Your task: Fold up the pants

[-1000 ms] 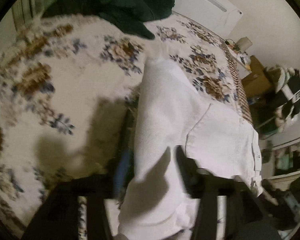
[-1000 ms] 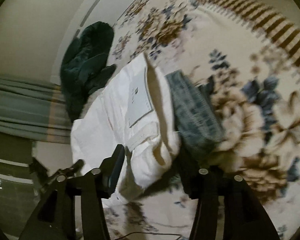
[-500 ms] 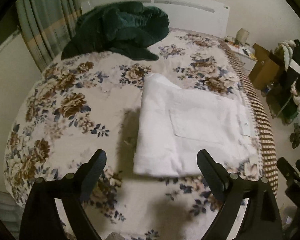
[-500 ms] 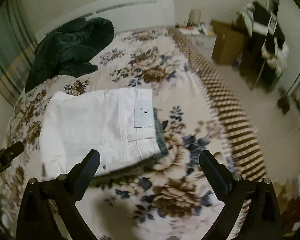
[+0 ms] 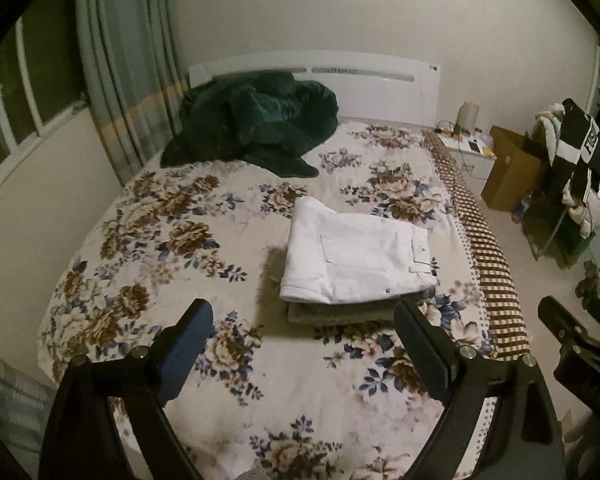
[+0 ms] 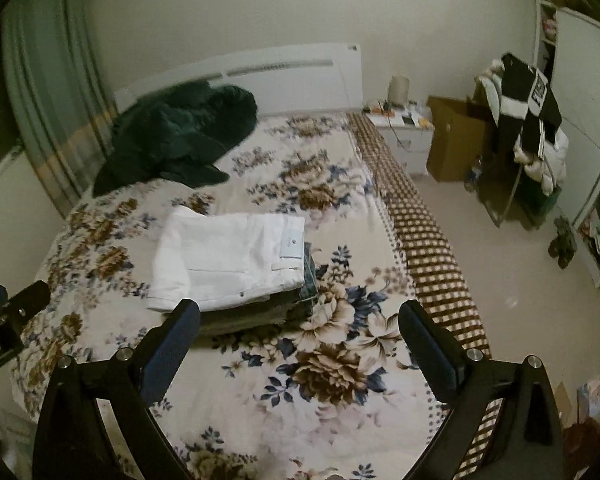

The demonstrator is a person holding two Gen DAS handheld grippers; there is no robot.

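Observation:
The white pants lie folded flat on top of a small stack of folded clothes, near the right side of the floral bed cover. A denim edge peeks out under the waistband. My left gripper hangs open above the bed, short of the stack, with nothing between its fingers. My right gripper is open too, held high and back from the stack, and empty. Each gripper shows at the edge of the other's view.
A dark green heap of cloth lies at the head of the bed by the white headboard. Curtains hang at the left. Right of the bed are a nightstand, a cardboard box, a clothes-laden rack and bare floor.
Both grippers let go of the white pants, opened wide, and drew back and up from the bed. The pants now lie folded on the stack.

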